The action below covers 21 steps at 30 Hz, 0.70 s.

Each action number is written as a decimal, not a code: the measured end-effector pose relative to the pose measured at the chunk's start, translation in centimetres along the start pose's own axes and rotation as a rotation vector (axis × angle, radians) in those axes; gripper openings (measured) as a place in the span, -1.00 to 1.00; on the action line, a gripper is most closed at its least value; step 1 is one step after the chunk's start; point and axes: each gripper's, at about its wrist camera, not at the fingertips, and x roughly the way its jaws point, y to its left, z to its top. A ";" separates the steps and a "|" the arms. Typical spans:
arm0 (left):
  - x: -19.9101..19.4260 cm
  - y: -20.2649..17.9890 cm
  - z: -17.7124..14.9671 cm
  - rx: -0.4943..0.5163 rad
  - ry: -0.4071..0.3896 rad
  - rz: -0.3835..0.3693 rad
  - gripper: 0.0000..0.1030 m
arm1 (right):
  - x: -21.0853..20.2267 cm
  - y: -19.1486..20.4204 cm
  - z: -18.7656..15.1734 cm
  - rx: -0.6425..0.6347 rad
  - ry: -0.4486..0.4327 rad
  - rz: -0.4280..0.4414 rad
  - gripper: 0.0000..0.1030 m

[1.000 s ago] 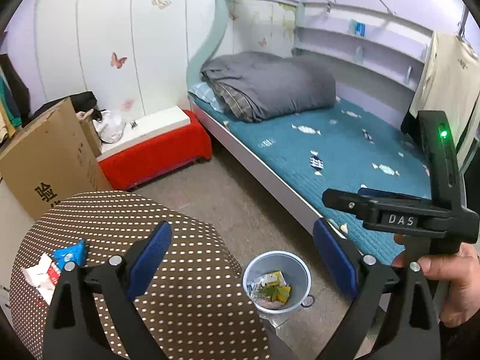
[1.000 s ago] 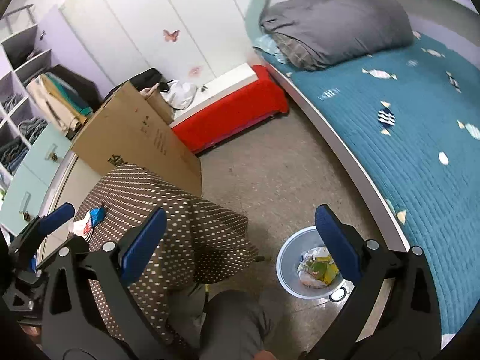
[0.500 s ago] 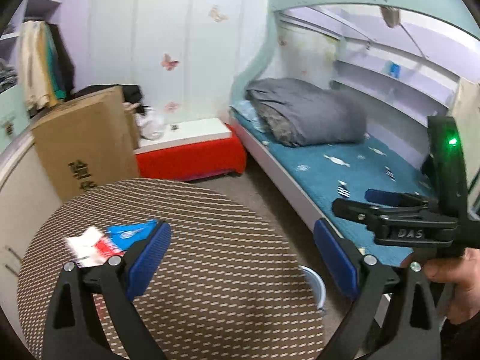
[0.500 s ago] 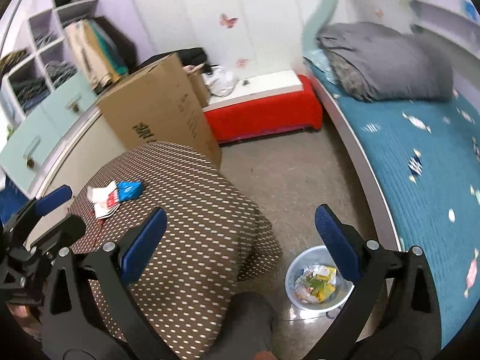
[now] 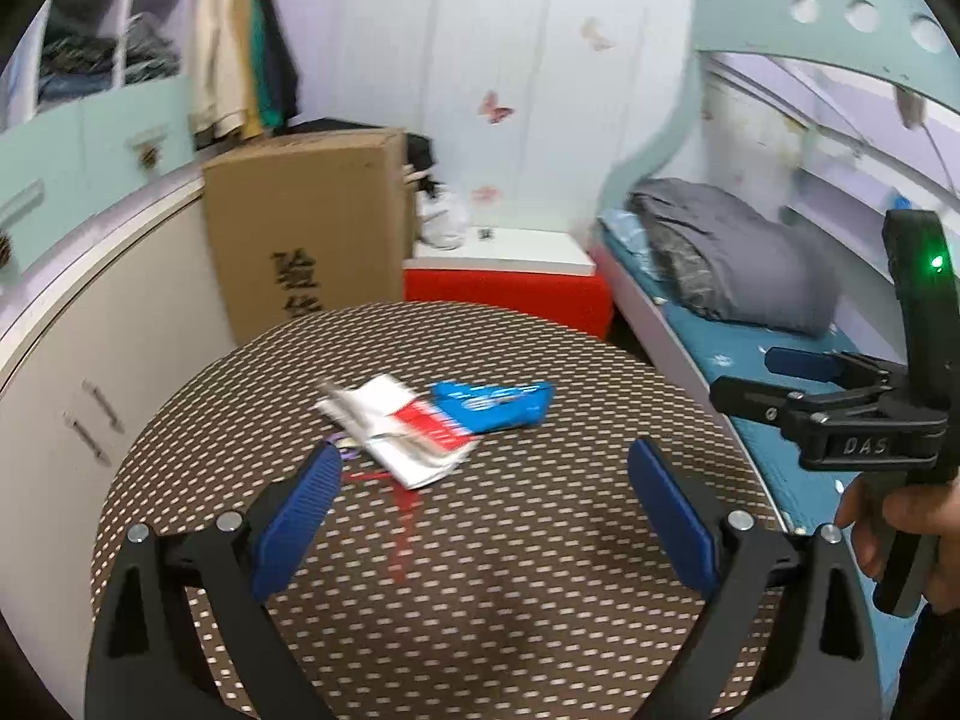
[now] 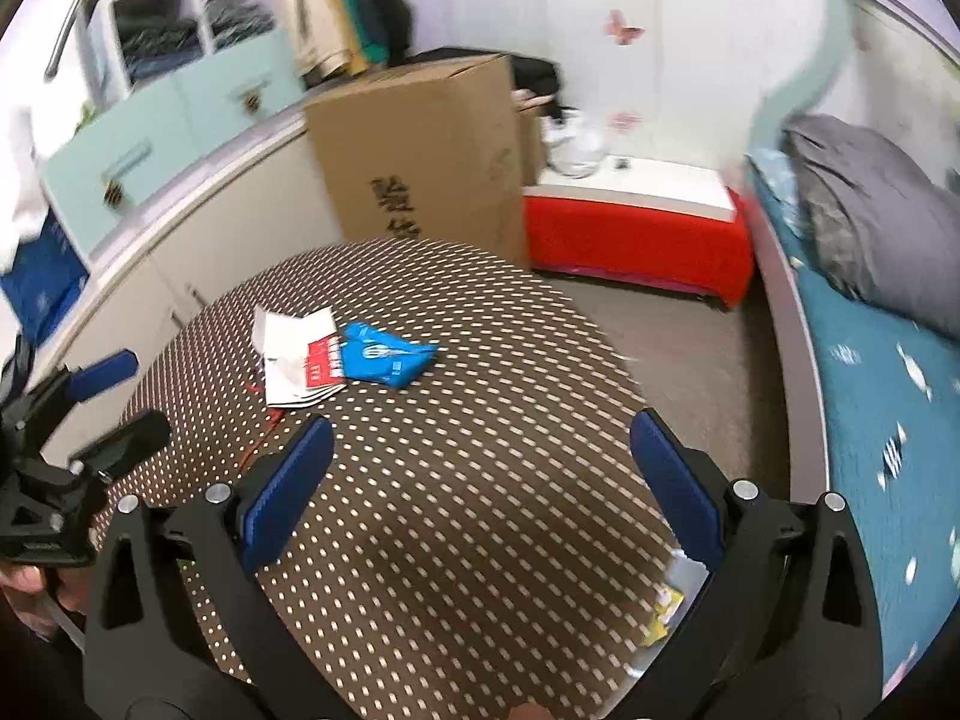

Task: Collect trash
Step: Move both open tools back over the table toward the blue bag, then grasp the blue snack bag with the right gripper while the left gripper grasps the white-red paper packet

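Small bedroom with pale panelled walls [image 5: 540, 60] dotted with butterfly stickers [image 5: 497, 107]. Round table [image 5: 540, 570] under a brown dotted cloth in front. Behind it, a tall cardboard box [image 5: 306, 228] against a low white cabinet [image 5: 72, 360]. Beyond, a red bench [image 5: 504, 294] with a white top. To the right, a bed [image 6: 870, 390] with teal cover and folded grey quilt [image 5: 738, 264]. Open shelving with clothes [image 5: 108, 54] upper left. Grey-brown floor [image 6: 678, 330].

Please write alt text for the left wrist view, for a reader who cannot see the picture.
The open left gripper hovers over a round table with a brown dotted cloth, facing a blue wrapper and a red-and-white paper packet that lie touching. The right gripper, held in a hand, is at the right edge, before a bed.
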 end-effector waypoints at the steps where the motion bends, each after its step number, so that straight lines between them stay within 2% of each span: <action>1: 0.1 0.6 0.0 -0.011 0.002 0.010 0.82 | 1.2 0.8 0.4 -0.033 0.012 0.003 0.88; 10: 2.5 5.2 -1.1 -0.092 0.057 0.086 0.82 | 10.4 4.9 1.3 -0.287 0.112 0.012 0.88; 17: 4.9 6.3 -1.1 -0.101 0.095 0.118 0.82 | 16.0 6.6 1.2 -0.463 0.184 0.018 0.85; 18: 5.4 6.5 -0.9 -0.101 0.101 0.121 0.82 | 16.5 6.6 1.3 -0.466 0.186 0.029 0.77; 19: 5.8 6.6 -0.7 -0.099 0.104 0.122 0.82 | 16.7 6.6 1.5 -0.450 0.176 0.062 0.55; 21: 6.6 6.7 -0.3 -0.096 0.106 0.119 0.82 | 17.0 6.3 1.8 -0.412 0.180 0.123 0.30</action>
